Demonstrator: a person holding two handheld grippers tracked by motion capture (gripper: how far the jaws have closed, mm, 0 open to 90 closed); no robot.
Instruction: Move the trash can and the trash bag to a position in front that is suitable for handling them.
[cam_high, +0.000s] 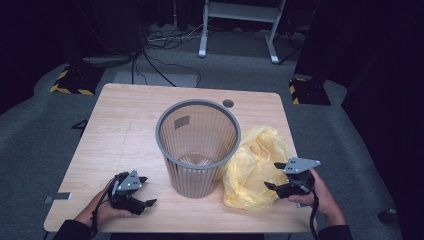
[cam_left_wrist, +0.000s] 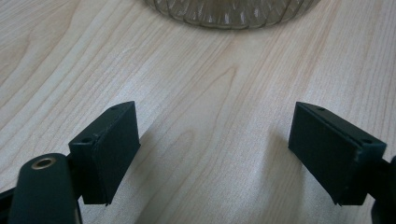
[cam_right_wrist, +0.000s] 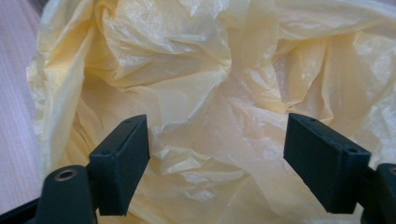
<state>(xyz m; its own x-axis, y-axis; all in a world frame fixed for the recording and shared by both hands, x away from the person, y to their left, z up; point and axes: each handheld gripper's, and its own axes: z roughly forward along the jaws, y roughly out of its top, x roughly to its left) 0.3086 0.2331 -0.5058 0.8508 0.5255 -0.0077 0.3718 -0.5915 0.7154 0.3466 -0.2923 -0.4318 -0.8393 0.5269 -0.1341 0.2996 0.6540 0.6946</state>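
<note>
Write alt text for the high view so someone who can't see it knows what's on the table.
A grey ribbed wastebasket stands upright in the middle of a light wooden table, with a crumpled yellow plastic bag lying against its right side. The right hand-held gripper points at the bag with jaws open, and the left hand-held gripper rests open near the table's front edge.

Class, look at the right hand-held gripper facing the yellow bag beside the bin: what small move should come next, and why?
Probably ease the right hand-held gripper forward into the yellow bag and close on a fold. Its jaws stand wide open with crumpled plastic just ahead of them, nothing pinched yet. The bag lies heaped on the table against the grey bin, so it seems to need lifting first.
</note>
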